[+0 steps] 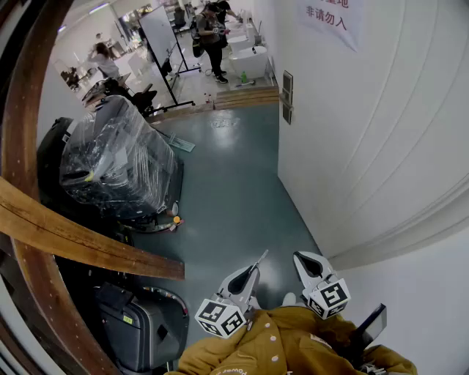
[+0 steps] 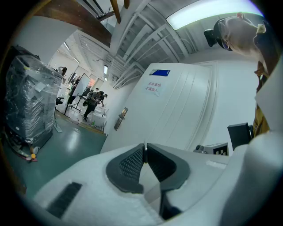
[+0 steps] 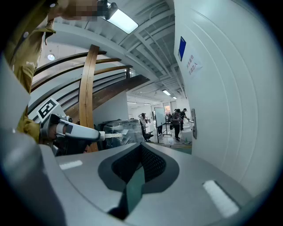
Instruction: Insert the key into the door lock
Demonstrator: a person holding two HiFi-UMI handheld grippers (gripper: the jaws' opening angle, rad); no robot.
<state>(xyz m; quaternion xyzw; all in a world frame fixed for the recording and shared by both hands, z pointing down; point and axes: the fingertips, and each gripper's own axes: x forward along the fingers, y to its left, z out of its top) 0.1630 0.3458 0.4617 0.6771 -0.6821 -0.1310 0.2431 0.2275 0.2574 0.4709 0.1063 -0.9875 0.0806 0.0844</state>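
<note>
Silver metal key (image 1: 261, 257) juts forward from the clamped jaws of the white left gripper (image 1: 251, 272), above the teal floor (image 1: 227, 198). Just beside it, the white right gripper (image 1: 306, 262) is closed on nothing. The dark rectangular lock plate (image 1: 287, 96) sits well apart on the white panelled door (image 1: 352, 132).

Bright, even light from a ceiling panel (image 2: 208, 13); fisheye bending and dark corners in every view.
</note>
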